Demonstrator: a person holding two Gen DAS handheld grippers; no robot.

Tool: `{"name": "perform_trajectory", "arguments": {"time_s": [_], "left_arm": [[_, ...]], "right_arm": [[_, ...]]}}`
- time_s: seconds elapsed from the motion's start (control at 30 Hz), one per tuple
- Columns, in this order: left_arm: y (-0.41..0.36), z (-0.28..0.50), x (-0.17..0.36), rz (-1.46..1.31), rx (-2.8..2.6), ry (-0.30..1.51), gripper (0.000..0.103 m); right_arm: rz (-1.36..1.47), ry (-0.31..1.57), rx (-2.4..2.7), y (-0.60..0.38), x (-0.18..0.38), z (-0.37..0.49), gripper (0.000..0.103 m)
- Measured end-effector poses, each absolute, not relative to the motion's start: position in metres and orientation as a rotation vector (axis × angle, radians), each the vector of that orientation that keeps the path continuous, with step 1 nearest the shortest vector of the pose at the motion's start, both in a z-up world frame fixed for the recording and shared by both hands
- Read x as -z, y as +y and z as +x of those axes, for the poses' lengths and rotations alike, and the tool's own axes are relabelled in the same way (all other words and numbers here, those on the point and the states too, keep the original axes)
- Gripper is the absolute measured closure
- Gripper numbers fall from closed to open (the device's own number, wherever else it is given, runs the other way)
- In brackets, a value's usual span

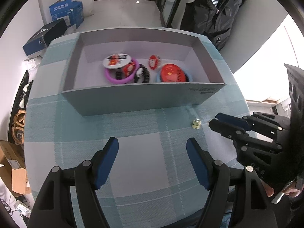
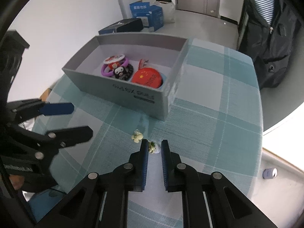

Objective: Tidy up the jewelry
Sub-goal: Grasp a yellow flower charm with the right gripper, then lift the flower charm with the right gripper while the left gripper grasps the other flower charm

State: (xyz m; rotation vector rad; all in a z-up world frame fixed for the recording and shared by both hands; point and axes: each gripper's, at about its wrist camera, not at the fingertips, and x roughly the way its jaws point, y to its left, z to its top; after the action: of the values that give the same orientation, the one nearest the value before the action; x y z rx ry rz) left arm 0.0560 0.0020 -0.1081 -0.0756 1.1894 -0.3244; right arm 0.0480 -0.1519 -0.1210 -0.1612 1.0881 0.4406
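Observation:
A grey open box (image 1: 133, 100) (image 2: 133, 96) stands on the checked cloth. Inside lie a purple ring (image 1: 114, 79) (image 2: 106, 73), a white badge (image 1: 115, 60), a black beaded band (image 1: 143, 74) (image 2: 123, 72) and a red round badge (image 1: 172, 74) (image 2: 147, 77). Two small cream-green charms lie in front of the box: one (image 1: 196, 123) (image 2: 137, 136) is free, the other (image 2: 153, 147) sits between the fingertips of my right gripper (image 2: 154, 146) (image 1: 215, 120), whose jaws stand narrowly apart. My left gripper (image 1: 152, 146) (image 2: 79, 117) is open and empty above the cloth.
The round table (image 2: 218, 98) has a blue-green checked cloth. Blue and black cartons (image 1: 64, 15) stand on the floor behind. A dark jacket (image 2: 269, 38) hangs at the back right. Cardboard boxes (image 1: 13, 167) lie on the floor at the left.

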Motion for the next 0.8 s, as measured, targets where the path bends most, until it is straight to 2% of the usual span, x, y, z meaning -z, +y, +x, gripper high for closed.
{"name": "perform_trajectory", "arguments": {"time_s": [0.6,0.8], "left_arm": [[-0.045,0.064,0.118,0.032,0.332,1.211,0.033],[-0.054,0.061,0.116,0.1,0.33,1.162,0.034]], "right_arm": [[-0.002,1.044,-0.396,-0.201,0.089,0.057,0.092],[0.03,1.038,-0.403,-0.209,0.084,0.058,0.092]]}}
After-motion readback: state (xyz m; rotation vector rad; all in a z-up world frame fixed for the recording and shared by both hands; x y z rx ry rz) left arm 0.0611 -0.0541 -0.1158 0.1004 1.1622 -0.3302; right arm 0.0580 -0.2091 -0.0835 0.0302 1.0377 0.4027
